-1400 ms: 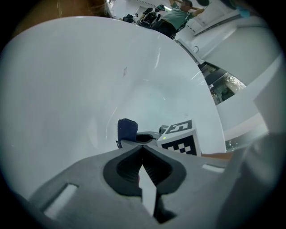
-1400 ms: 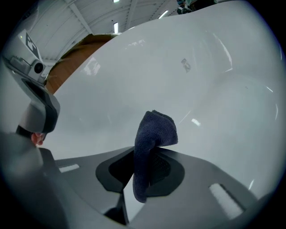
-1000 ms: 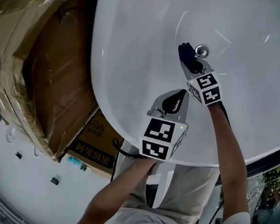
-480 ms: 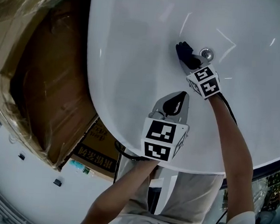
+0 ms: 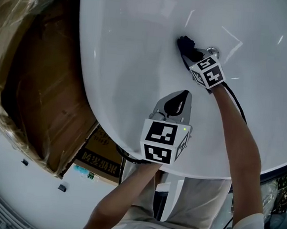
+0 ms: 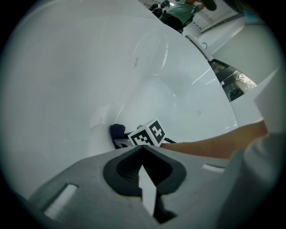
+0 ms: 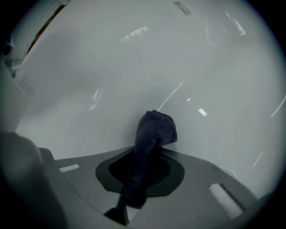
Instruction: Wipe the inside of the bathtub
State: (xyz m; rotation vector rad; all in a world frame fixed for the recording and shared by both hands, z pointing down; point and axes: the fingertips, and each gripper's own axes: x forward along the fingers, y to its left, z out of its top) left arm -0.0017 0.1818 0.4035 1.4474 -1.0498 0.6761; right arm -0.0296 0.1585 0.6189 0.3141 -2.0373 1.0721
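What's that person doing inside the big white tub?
A person is cleaning the bathtub. The right tongs are clamped on a dark cloth, and the cloth sits against the tub's white inside, right next to the shiny drain. The left tongs are shut with nothing in them, held above the near side of the tub and not helping with the wiping.

Dark printed characters run across the cardboard box at the lower left of the head view — upside down, too small to read. No other print is legible.
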